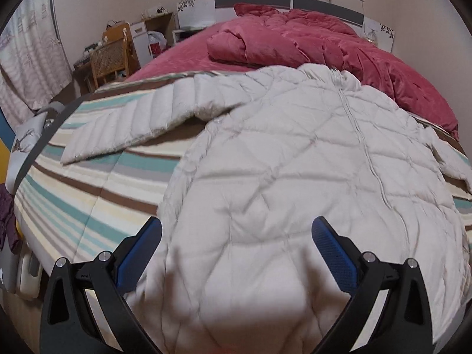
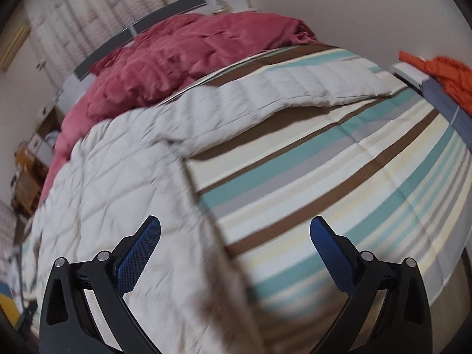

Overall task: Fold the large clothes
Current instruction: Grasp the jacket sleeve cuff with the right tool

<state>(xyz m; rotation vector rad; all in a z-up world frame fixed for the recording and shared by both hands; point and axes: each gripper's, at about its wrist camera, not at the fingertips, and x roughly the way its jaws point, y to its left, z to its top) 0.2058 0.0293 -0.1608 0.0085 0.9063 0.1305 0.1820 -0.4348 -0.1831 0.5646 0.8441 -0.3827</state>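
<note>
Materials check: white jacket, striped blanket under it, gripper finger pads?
White jacket: looks like smooth matte synthetic shell, padded; diamond quilting puffs up. Striped blanket: soft matte woven or fleece, hard to tell. Finger pads: blue, probably rubber, fine knurled texture.

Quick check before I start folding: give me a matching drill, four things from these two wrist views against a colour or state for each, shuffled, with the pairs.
Things:
1. quilted coat
2. duvet
3. bed cover
4. left gripper

Colour or state:
A. open, nothing between the fingers
B. striped teal, brown and cream
C. off-white, spread flat with sleeves out
D. dark pink, bunched near the headboard

Pairs: 1-C, 2-D, 3-B, 4-A
</note>
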